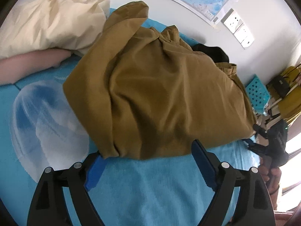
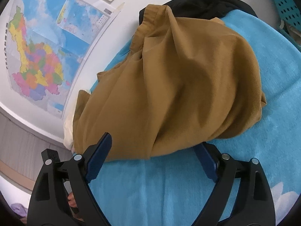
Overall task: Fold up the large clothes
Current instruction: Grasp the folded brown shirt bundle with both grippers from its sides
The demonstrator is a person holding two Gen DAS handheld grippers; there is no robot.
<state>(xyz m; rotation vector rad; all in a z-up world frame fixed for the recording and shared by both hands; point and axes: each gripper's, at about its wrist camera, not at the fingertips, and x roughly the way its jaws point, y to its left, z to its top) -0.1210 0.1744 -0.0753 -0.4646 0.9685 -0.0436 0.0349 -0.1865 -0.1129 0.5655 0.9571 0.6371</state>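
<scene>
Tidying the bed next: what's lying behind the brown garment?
A black garment pokes out behind the brown garment, against the white wall. Most of it is covered, so its type is unclear.

Both pictures are bright with soft, even daylight. In the left wrist view a blown-out white window strip (image 1: 293,148) glares at the right edge, and light seems to come from there. The rumpled mustard-brown cloth garment (image 1: 160,86) carries gentle shadows in its folds and casts only a thin dark rim onto the turquoise fleecy bedcover (image 1: 150,184). Fisheye bending curves the white wall and the colourful paper wall map (image 2: 37,60), with black vignette corners. Slight motion blur softens the cover's pale print (image 1: 43,116) and the edges.
</scene>
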